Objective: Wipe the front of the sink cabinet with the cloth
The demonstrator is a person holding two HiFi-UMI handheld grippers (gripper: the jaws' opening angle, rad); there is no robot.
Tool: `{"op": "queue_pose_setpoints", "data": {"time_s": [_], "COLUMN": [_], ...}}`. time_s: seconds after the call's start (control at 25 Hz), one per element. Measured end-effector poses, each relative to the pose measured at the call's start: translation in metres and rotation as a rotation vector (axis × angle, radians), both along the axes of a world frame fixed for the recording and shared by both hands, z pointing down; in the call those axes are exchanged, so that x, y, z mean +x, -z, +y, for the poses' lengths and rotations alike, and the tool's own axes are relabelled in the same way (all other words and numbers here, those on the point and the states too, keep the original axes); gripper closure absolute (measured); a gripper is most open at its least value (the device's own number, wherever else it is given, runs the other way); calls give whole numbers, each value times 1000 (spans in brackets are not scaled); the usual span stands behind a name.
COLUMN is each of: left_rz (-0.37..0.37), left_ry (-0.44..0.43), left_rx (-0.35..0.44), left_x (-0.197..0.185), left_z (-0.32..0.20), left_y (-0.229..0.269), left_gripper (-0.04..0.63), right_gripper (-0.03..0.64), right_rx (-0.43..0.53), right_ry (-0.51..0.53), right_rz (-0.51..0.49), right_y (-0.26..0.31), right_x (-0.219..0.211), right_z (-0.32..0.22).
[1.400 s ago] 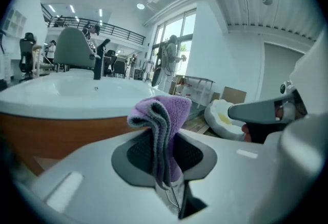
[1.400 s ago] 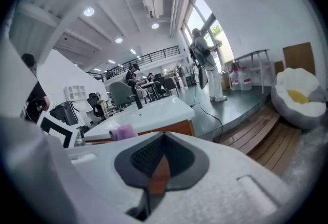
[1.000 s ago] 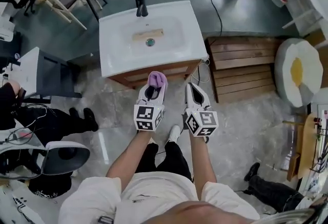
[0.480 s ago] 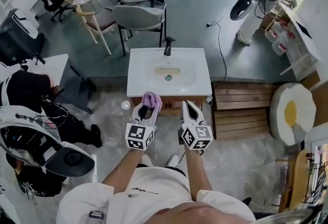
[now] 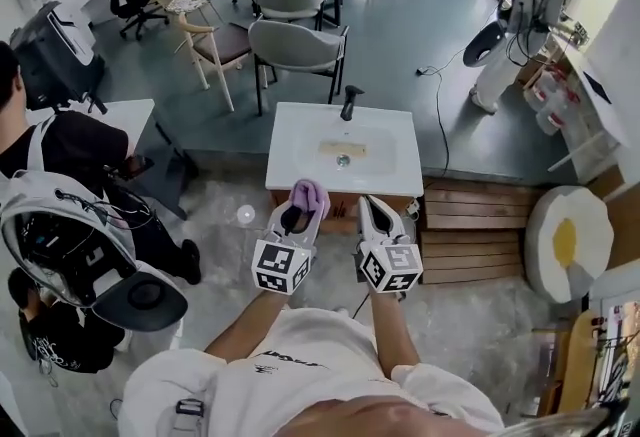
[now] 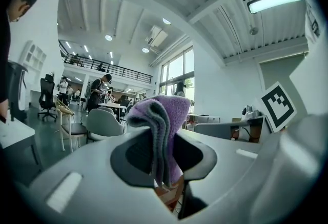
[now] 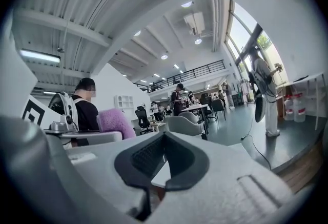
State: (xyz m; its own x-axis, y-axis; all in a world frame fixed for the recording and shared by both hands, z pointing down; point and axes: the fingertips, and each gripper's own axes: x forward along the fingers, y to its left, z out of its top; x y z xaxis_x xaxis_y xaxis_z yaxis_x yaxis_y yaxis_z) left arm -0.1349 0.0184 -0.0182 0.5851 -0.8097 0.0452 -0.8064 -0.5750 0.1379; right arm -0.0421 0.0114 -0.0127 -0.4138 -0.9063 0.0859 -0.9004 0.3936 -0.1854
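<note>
Two tools are held side by side, near the front of the sink cabinet (image 5: 340,209). The left hand-held gripper (image 5: 299,208) pinches a purple cloth (image 5: 308,193), which bulges above its jaws. The right hand-held gripper (image 5: 369,207) is closed and empty.

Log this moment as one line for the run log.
left claw: shut on cloth | right claw: shut, empty | cloth: purple, held up before sink cabinet front | wiping contact: unclear

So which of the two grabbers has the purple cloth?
The left gripper: its jaws pinch the purple cloth, which sticks up past them. The right gripper beside it has its jaws together on nothing.
</note>
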Motion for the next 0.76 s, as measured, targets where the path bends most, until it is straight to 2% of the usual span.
{"op": "queue_pose_setpoints", "data": {"time_s": [0.24, 0.48, 0.76], "left_rz": [13, 31, 31], "left_ry": [6, 22, -13], "left_rx": [19, 59, 88], "left_x": [-9, -8, 1], "left_z": [8, 4, 10], "left_y": [13, 25, 44], "left_gripper": [522, 514, 514], "right_gripper": [620, 620, 620], "right_rx": [28, 44, 81], "right_ry": [17, 4, -4], "right_rz": [11, 37, 27], "right_y": [13, 21, 42], "right_x": [-17, -14, -9], "right_z": [12, 10, 13]}}
